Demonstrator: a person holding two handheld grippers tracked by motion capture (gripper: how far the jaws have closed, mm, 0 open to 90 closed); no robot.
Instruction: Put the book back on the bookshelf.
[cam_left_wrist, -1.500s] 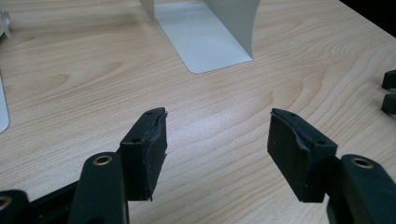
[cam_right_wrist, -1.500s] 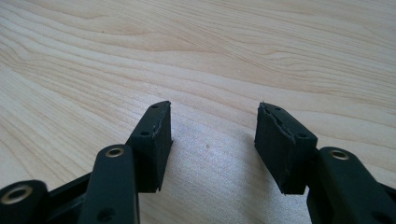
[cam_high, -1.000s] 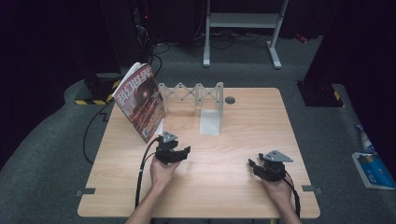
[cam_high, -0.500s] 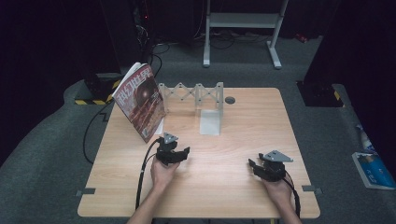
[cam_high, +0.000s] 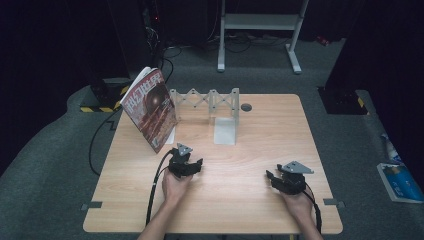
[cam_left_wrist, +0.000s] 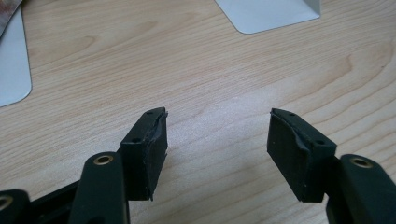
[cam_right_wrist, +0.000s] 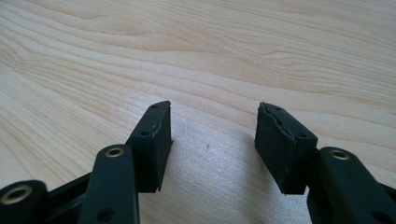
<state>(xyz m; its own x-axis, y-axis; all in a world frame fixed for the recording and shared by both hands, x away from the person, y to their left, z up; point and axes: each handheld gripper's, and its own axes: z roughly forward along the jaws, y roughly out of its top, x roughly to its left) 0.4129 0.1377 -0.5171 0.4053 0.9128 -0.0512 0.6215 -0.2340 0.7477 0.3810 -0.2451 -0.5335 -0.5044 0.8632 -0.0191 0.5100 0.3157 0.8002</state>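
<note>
Left gripper (cam_high: 185, 165) sits low over the wooden table (cam_high: 260, 130), jaws released, nothing between them; the left gripper view shows bare wood in the gap. Right gripper (cam_high: 285, 181) also released and empty, held near the table's near-right part, well apart from the left one.

Nearest thing to the left gripper: a magazine (cam_high: 149, 108), standing tilted just ahead and to its left, leaning at the left end of a white expanding rack (cam_high: 205, 98). Magazine and gripper are near but apart. The rack's white base plate (cam_high: 225, 130) lies ahead and to the right of the left gripper; no book stands between the rack's two ends apart from the magazine at the left one.

Open room: wide bare wood between the two grippers and ahead of the right one, up to the far edge. The right gripper is close to the near edge and the right edge. A small round grommet (cam_high: 246, 107) sits far ahead, near the far edge.

The left gripper view catches the base plate corner (cam_left_wrist: 266, 14) at top and a second white plate (cam_left_wrist: 11, 65) at its left edge. The right gripper view has plain wood grain ahead of its jaws.
</note>
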